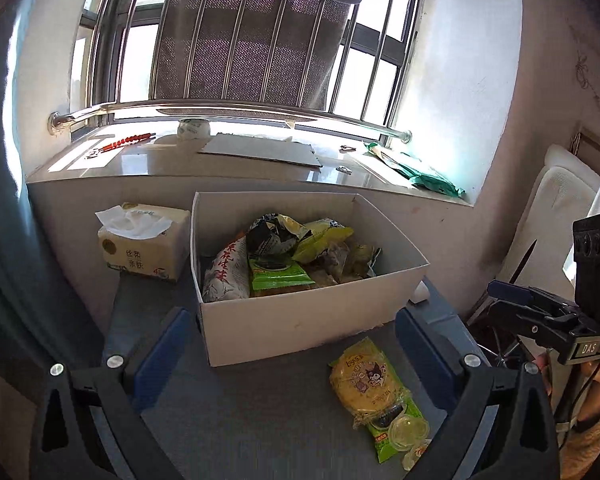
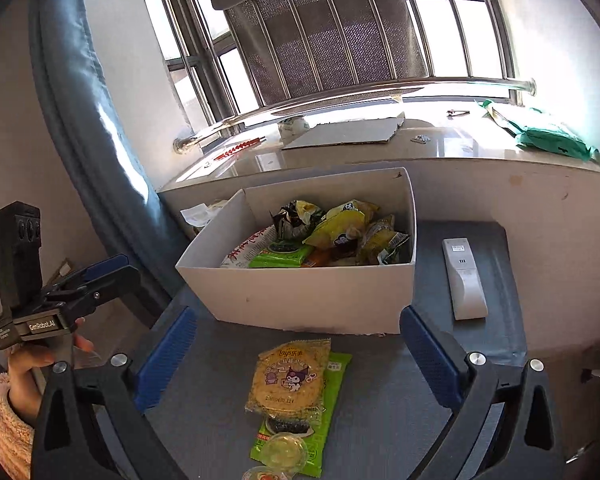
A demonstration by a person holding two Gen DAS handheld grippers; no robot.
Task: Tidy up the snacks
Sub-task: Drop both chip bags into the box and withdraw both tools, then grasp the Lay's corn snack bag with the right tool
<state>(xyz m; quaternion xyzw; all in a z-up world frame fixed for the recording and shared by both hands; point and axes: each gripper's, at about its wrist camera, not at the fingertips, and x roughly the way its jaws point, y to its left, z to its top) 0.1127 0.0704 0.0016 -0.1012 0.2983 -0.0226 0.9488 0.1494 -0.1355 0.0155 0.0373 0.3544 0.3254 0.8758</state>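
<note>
Grippers: your left gripper point(image 1: 292, 348) and right gripper point(image 2: 298, 354) both stand with jaws wide, nothing between the pads.

Snacks on the table point(image 2: 204, 420), nearest you:
- Two jelly cups point(image 2: 282, 450), low between your right jaws, resting on the green pack.
- Green pack point(image 2: 334, 380), flat, under the chips.
- Chips point(image 2: 288, 380), yellow bag lying on the green pack, centred between your right jaws; toward the right jaw of your left gripper.

Box point(image 2: 300, 300), white, open, just beyond both sets of jaws, holding a heap of snack bags point(image 2: 324, 236).

Remote point(image 2: 464, 280), beyond your right jaw, beside the box.

Tissues point(image 1: 144, 244), beyond your left gripper's left jaw, beside the box.

Sill point(image 1: 180, 164), farthest, with cardboard point(image 1: 260, 150) and a green bag point(image 1: 424, 174).
</note>
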